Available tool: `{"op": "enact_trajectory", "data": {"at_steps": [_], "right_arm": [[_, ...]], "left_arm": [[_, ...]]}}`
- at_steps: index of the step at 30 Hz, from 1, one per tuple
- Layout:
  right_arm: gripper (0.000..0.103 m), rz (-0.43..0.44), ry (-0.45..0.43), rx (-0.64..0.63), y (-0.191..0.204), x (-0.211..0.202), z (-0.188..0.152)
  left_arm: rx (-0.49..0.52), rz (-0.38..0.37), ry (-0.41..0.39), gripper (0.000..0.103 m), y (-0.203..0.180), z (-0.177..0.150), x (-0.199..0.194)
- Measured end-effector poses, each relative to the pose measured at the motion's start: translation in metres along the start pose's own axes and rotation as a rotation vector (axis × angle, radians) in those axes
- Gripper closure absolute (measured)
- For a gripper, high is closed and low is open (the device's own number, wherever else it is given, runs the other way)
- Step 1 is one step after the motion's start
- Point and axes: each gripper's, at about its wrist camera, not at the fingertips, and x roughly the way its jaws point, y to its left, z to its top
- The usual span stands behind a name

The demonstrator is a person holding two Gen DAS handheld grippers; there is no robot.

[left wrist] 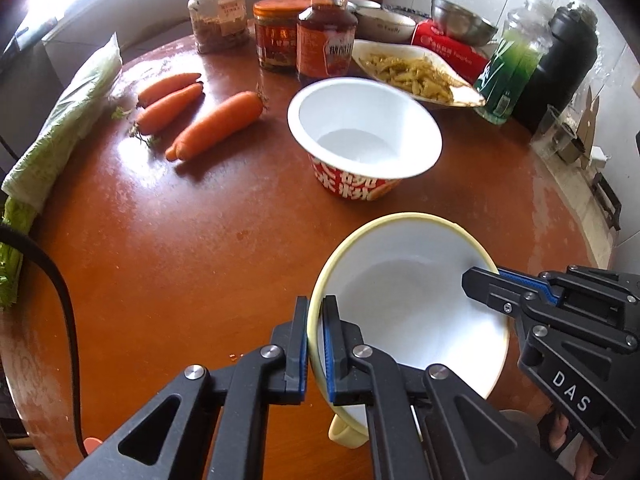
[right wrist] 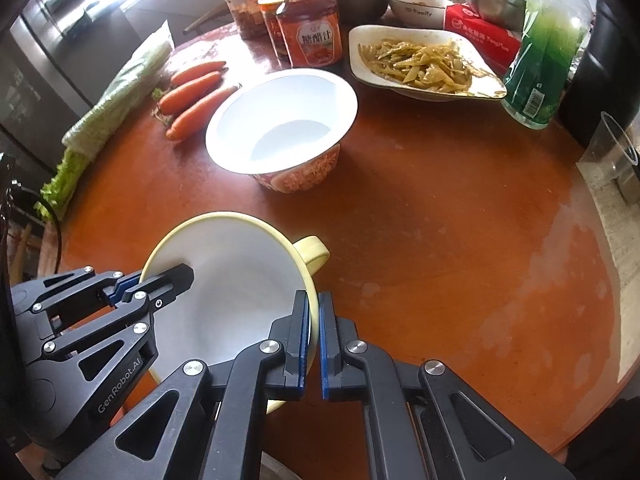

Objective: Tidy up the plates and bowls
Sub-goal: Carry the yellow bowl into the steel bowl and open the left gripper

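A pale yellow bowl with a white inside and a side handle hangs tilted over the near part of the round brown table. My left gripper is shut on its left rim, one finger inside and one outside. On the opposite rim my right gripper is shut the same way. Beyond it stands a red-and-white paper bowl, empty. A white plate of shredded food lies further back.
Three carrots and bagged greens lie at the left. Jars and a sauce bottle stand at the back, with a white bowl, steel bowls, a red tissue box, a green bottle and a black flask.
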Motion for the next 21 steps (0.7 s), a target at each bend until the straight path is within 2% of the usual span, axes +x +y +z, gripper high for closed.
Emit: {"op": "enact_trajectory", "data": {"at_steps": [9,15,21], "right_arm": [[0.098,-0.001,-0.079,-0.022,0.005,-0.031,0.001],[0.098,0.014,-0.144,-0.04,0.01,-0.063,-0.008],[0.098,0.02,-0.196,-0.055,0.014,-0.089,-0.026]], "left_arm": [[0.004,0.019,-0.093,0.097,-0.003,0.001,-0.031],[0.011,0.019,-0.172,0.096,-0.008,-0.008,-0.066],[0.04,0.017,-0.196,0.095,-0.019,-0.025,-0.09]]}}
